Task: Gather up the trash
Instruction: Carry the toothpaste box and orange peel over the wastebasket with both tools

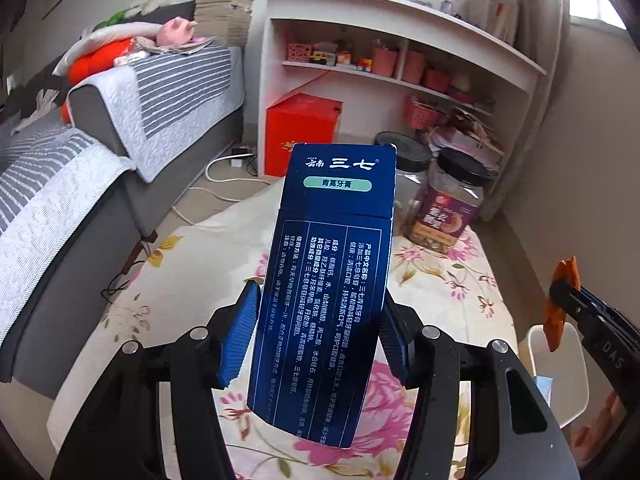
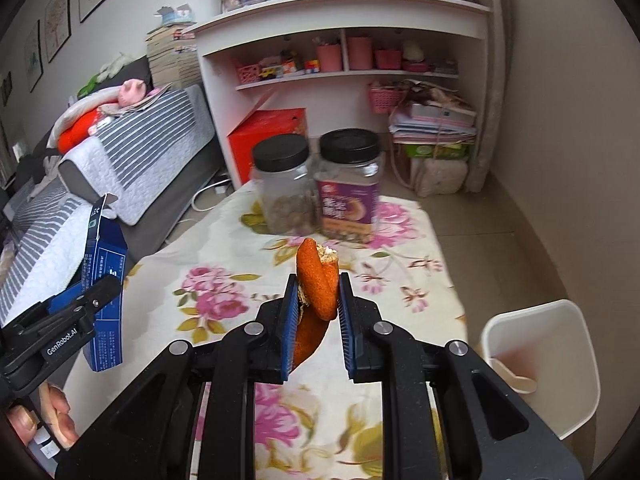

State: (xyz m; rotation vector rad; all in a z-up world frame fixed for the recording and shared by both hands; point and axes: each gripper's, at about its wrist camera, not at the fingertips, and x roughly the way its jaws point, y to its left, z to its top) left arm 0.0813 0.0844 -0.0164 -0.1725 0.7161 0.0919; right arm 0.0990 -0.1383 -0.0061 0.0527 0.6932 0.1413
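Note:
My left gripper point(image 1: 318, 310) is shut on a dark blue toothpaste box point(image 1: 328, 264), held upright above the floral tablecloth; the box also shows at the left of the right wrist view point(image 2: 102, 280). My right gripper point(image 2: 319, 284) is shut on a curled piece of orange peel point(image 2: 317, 280), held above the table; the peel also shows at the right edge of the left wrist view point(image 1: 560, 304). A white trash bin point(image 2: 540, 364) stands on the floor to the right of the table, below the right gripper's side; it also shows in the left wrist view point(image 1: 560, 368).
Two black-lidded plastic jars point(image 2: 282, 184) point(image 2: 350, 188) stand at the table's far end. A grey sofa with striped covers point(image 1: 120, 120) runs along the left. A white shelf unit point(image 2: 344, 52) and a red box point(image 1: 300, 132) stand behind the table.

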